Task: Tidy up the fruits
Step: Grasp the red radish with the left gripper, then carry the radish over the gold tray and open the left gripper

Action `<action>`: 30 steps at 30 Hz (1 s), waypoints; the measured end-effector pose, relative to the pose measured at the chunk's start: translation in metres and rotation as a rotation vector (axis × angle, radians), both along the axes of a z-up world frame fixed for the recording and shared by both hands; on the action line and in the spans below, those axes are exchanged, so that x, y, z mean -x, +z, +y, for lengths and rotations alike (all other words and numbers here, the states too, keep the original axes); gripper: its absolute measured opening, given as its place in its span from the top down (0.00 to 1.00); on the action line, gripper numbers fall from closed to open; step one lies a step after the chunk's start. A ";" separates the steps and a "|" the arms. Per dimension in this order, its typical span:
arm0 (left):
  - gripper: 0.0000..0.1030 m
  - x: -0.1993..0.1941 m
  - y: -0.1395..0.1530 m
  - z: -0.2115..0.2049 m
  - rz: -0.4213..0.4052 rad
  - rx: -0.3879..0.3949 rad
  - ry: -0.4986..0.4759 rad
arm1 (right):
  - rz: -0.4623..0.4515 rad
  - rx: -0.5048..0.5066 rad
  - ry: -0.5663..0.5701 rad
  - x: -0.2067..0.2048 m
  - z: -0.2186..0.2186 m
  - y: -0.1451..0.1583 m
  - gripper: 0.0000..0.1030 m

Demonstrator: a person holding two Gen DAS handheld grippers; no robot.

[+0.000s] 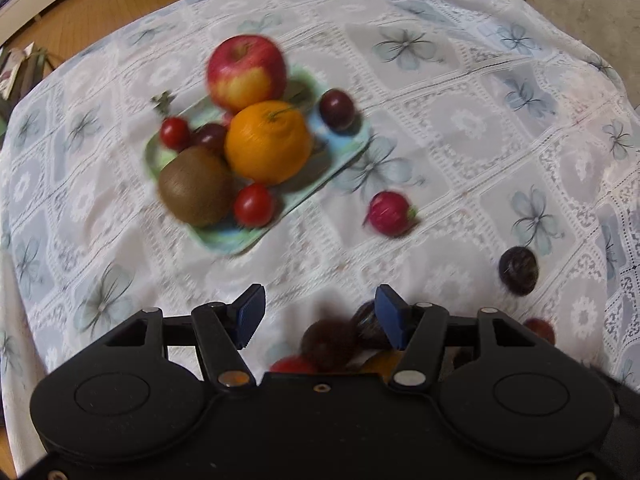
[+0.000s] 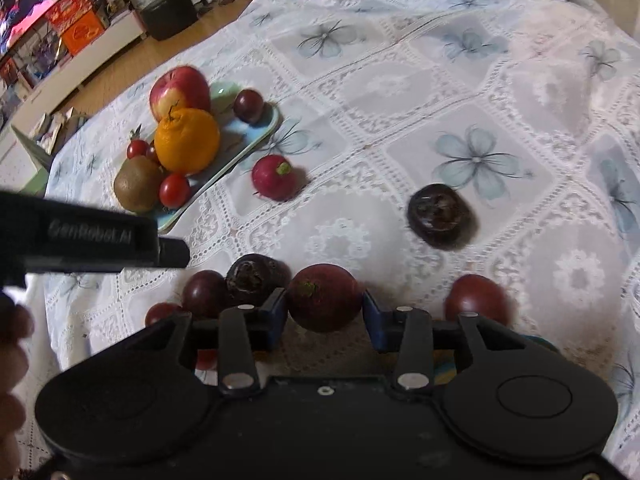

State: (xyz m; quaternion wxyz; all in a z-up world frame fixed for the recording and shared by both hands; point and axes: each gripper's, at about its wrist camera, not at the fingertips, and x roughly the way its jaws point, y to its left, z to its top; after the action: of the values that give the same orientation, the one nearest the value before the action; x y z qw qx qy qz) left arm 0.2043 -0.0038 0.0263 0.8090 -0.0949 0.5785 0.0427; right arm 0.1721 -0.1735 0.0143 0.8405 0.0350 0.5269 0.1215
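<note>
A pale green tray (image 1: 344, 152) (image 2: 260, 136) on the flowered tablecloth holds an apple (image 1: 246, 72) (image 2: 180, 90), an orange (image 1: 268, 142) (image 2: 187, 140), a kiwi (image 1: 196, 192) (image 2: 136, 188), cherry tomatoes (image 1: 254, 205) and dark grapes (image 1: 337, 109). A red radish (image 1: 389, 213) (image 2: 275, 178) lies on the cloth beside the tray. My left gripper (image 1: 320, 316) is open and empty above dark fruits. My right gripper (image 2: 324, 312) has its blue pads on both sides of a dark red radish (image 2: 324, 298).
Dark round fruits lie loose on the cloth: one (image 2: 440, 214) (image 1: 518, 270) to the right, several (image 2: 250, 276) near the right gripper. The left gripper's black body (image 2: 80, 236) reaches in from the left. Wooden floor and shelves lie beyond the table's far left edge.
</note>
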 end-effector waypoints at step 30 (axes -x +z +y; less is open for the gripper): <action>0.57 -0.040 -0.017 -0.039 -0.021 -0.008 -0.042 | -0.050 -0.008 -0.041 0.032 -0.033 0.020 0.59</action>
State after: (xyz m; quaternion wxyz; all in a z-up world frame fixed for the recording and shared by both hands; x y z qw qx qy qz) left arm 0.2440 -0.0426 0.0094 0.8161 -0.0799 0.5717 0.0273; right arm 0.1399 -0.2066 0.0344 0.8557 0.0459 0.5042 0.1070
